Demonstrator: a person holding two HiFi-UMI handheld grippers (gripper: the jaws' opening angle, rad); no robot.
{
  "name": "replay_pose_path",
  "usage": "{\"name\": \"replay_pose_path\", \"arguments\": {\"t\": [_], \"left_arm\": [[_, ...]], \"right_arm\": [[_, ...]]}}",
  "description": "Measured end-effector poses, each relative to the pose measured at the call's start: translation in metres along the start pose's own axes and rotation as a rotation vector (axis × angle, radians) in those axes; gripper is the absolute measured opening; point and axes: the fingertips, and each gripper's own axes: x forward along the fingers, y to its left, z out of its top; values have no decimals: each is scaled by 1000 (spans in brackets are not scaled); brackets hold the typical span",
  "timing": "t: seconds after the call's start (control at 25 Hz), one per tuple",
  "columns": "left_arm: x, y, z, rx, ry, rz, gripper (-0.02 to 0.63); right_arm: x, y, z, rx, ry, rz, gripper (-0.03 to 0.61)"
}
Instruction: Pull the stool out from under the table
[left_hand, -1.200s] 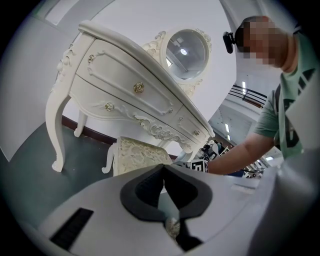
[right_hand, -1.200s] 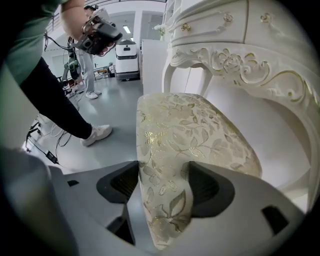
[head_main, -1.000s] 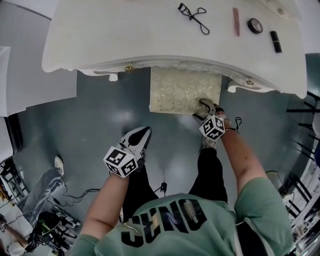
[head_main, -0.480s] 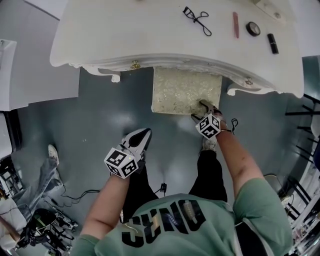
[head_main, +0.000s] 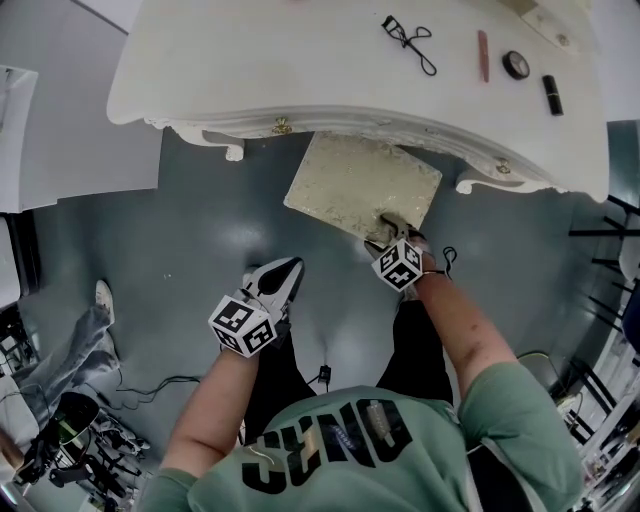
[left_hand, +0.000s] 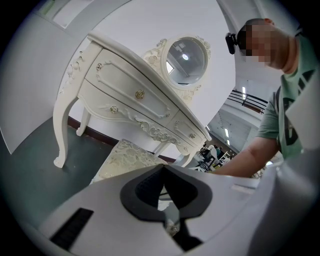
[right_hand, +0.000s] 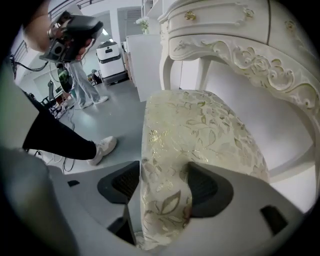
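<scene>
The stool (head_main: 360, 185) has a cream floral cushion and sits askew, partly out from under the white dressing table (head_main: 300, 70). My right gripper (head_main: 390, 228) holds its near right corner. In the right gripper view the cushion's edge (right_hand: 195, 130) lies between the dark pads (right_hand: 205, 187) of that gripper (right_hand: 162, 182), whose jaws are closing on it. My left gripper (head_main: 285, 268) hangs above the grey floor, left of the stool, touching nothing. Its jaws (left_hand: 162, 172) meet at the tips, with the stool (left_hand: 127, 155) and table (left_hand: 130, 95) ahead.
An eyelash curler (head_main: 410, 40), pink tube (head_main: 483, 55), round compact (head_main: 517, 65) and lipstick (head_main: 553, 93) lie on the tabletop. An oval mirror (left_hand: 186, 57) stands on it. Another person's shoe (head_main: 103, 295) and cables (head_main: 170, 385) are at the left. My shoe (right_hand: 102, 147) is by the stool.
The stool has swung and slid out toward me, its near right corner moving down-left with my right gripper. The left gripper has stayed where it was.
</scene>
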Motion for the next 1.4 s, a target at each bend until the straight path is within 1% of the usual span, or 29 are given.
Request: {"name": "replay_pose_path", "arguments": {"t": [0.08, 0.16, 0.36, 0.56, 0.76, 0.88, 0.92, 0.96, 1.0, 1.08, 1.24, 1.4], "left_arm": [[-3, -1, 1, 3, 1, 2, 11], [-5, -3, 2, 8, 2, 3, 11], [-7, -6, 4, 15, 4, 14, 11], [-1, -19, 3, 33, 25, 0, 11], [6, -34, 11, 53, 35, -14, 11], [5, -42, 21, 73, 37, -17, 11], [4, -44, 24, 75, 35, -15, 11], [2, -45, 27, 73, 33, -11, 11], [1, -46, 30, 70, 30, -5, 11], [-1, -53, 38, 74, 28, 1, 11], [-6, -73, 64, 128, 23, -8, 11], [-14, -96, 96, 155, -3, -16, 11]], "right_arm": [[-1, 23, 2, -11, -18, 27, 270], [-5, 34, -3, -28, -26, 42, 270], [-16, 41, -26, -115, -12, 89, 275], [-29, 53, -58, -202, 24, 140, 276], [-41, 57, -81, -209, 62, 182, 275], [-44, 60, -86, -209, 78, 176, 276], [-44, 60, -86, -208, 88, 167, 285], [-43, 59, -83, -188, 100, 160, 302], [-44, 58, -79, -143, 103, 156, 304], [-52, 54, -64, -19, 66, 156, 302], [-86, 47, -29, 159, -77, 161, 296], [-139, 26, 5, 343, -229, 113, 259]]}}
